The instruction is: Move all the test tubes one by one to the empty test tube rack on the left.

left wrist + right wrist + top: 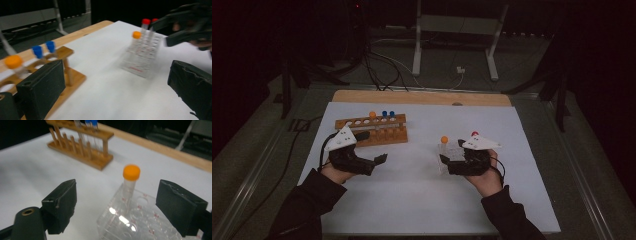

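L tongs (382,159) open, R tongs (445,159) open, forearms low

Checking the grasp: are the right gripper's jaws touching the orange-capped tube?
Apart. The right gripper view shows the orange-capped tube between the open jaws, with white table visible on both sides.

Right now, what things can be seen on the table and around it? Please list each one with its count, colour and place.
wooden rack: one, brown, left half of the white sheet
blue-capped tubes: two, standing in the wooden rack
orange-capped tube in the wooden rack: one, left of the blue ones
clear rack: one, transparent, right half of the sheet
orange-capped tube in the clear rack: one, upright
red-capped tubes: two, in the clear rack
white sheet: one, covers the table
left gripper: black, jaws open, near the wooden rack
right gripper: black, jaws open around the clear rack
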A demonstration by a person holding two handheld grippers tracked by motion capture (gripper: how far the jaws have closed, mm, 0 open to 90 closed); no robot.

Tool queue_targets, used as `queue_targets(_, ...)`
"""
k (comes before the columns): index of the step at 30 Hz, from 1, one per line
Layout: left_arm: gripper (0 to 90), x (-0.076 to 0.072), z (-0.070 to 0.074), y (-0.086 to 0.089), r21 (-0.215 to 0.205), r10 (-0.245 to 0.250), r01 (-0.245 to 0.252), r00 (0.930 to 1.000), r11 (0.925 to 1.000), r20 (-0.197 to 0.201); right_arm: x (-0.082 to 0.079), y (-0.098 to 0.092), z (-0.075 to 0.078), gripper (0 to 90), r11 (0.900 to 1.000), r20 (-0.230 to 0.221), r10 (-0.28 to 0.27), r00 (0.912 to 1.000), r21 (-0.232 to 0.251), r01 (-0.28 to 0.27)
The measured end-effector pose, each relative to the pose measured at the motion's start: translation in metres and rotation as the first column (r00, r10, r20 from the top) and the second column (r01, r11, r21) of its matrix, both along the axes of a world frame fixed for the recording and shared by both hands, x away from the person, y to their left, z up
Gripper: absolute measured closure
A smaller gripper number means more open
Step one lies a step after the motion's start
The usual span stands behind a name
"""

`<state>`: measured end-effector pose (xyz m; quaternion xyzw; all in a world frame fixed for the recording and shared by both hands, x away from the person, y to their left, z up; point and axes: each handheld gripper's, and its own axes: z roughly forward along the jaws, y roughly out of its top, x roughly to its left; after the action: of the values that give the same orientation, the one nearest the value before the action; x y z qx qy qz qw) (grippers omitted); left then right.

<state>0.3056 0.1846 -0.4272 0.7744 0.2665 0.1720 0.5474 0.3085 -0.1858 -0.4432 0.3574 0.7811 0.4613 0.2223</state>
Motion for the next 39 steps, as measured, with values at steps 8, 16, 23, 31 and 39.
queue_targets(8,2.0,-0.01,-0.013,-0.008,0.016,-0.021,0.021,0.9998,0.9996,-0.006,0.014,0.005,-0.012,44.2,0.997,-0.043,-0.035,0.9985,-0.074,0.031)
queue_targets(16,2.1,-0.011,-0.018,-0.012,0.037,-0.041,0.041,0.9991,0.9985,-0.013,0.027,0.011,-0.017,58.1,0.99,-0.07,-0.061,0.9956,-0.129,0.052)
queue_targets(23,2.0,-0.01,-0.017,-0.01,0.024,-0.035,0.035,0.9992,0.9991,-0.018,0.038,0.017,-0.02,64.5,0.987,-0.097,-0.079,0.9922,-0.15,0.064)
queue_targets(31,2.1,-0.01,-0.018,-0.011,0.025,-0.04,0.041,0.9991,0.9989,-0.014,0.045,0.02,-0.023,73.8,0.988,-0.124,-0.075,0.9895,-0.147,0.056)
queue_targets(39,2.0,-0.009,-0.019,-0.011,0.021,-0.049,0.05,0.9986,0.9985,-0.022,0.041,0.02,-0.021,75.2,0.987,-0.1,-0.074,0.9922,-0.148,0.059)
